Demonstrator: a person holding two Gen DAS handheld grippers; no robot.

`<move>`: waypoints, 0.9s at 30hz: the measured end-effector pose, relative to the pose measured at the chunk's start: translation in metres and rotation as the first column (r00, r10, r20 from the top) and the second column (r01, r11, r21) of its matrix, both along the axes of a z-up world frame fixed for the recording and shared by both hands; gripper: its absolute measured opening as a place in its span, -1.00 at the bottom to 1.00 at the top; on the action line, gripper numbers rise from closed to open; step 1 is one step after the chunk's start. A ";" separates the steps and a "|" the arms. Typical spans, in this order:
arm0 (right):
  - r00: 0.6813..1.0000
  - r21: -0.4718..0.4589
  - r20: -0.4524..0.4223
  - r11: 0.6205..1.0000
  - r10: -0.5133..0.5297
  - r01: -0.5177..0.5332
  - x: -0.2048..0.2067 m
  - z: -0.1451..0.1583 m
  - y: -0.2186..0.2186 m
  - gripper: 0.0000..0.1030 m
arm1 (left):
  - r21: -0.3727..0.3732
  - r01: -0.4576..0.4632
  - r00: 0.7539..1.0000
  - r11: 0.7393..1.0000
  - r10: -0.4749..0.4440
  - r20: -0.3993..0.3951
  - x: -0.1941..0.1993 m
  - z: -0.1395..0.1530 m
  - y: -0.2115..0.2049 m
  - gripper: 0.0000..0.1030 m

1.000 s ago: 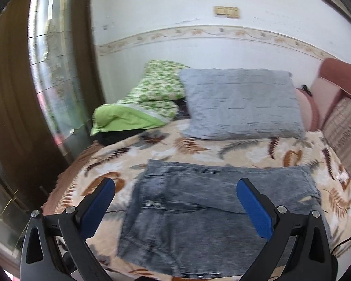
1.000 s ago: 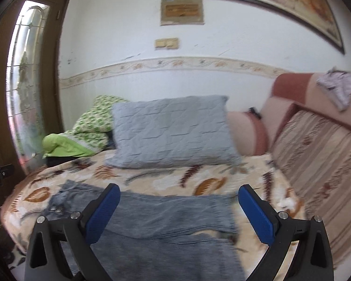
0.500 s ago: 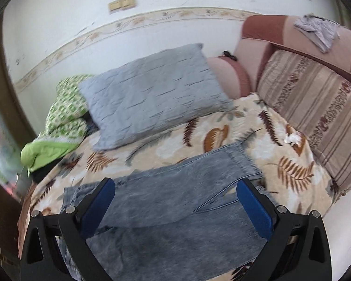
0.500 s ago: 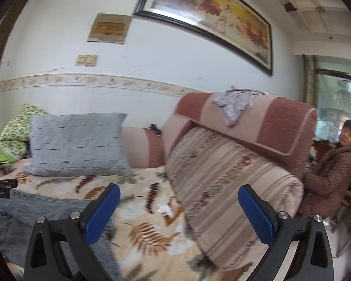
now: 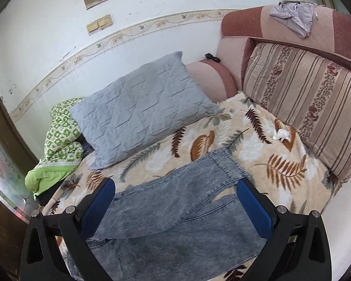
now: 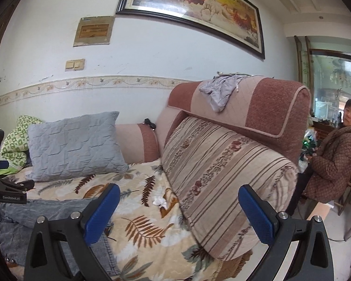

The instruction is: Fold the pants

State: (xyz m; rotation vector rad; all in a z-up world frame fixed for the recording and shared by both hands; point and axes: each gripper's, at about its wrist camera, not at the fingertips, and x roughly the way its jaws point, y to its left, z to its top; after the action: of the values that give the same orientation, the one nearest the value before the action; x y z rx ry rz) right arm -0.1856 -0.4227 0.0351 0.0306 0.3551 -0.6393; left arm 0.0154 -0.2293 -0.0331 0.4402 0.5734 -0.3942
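Grey-blue denim pants lie flat on a leaf-patterned blanket, one leg folded over the other, leg ends toward the right. My left gripper is open and empty, held above the pants. My right gripper is open and empty, facing the blanket and a striped cushion; the pants show at its lower left. The left gripper's body shows at the left edge of the right wrist view.
A grey pillow and a green quilt lie at the back. A striped cushion leans on the sofa back. A white crumpled tissue lies on the blanket. A seated person is at far right.
Both grippers have swung to the right: the left view now shows the pant legs and cushion, the right view now faces the cushion and the person. Both stay open.
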 end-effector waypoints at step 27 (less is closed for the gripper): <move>0.840 0.460 -0.397 0.872 0.369 -0.166 0.368 -0.180 -0.003 0.94 | 0.181 -0.669 0.691 0.721 0.693 -0.207 0.200 -0.108 0.379 1.00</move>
State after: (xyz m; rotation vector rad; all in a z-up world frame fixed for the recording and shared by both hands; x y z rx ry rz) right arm 0.1825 -0.4258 -0.1453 0.2251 0.9557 -0.2647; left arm 0.2151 0.1495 -0.1409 0.2301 0.9724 0.3108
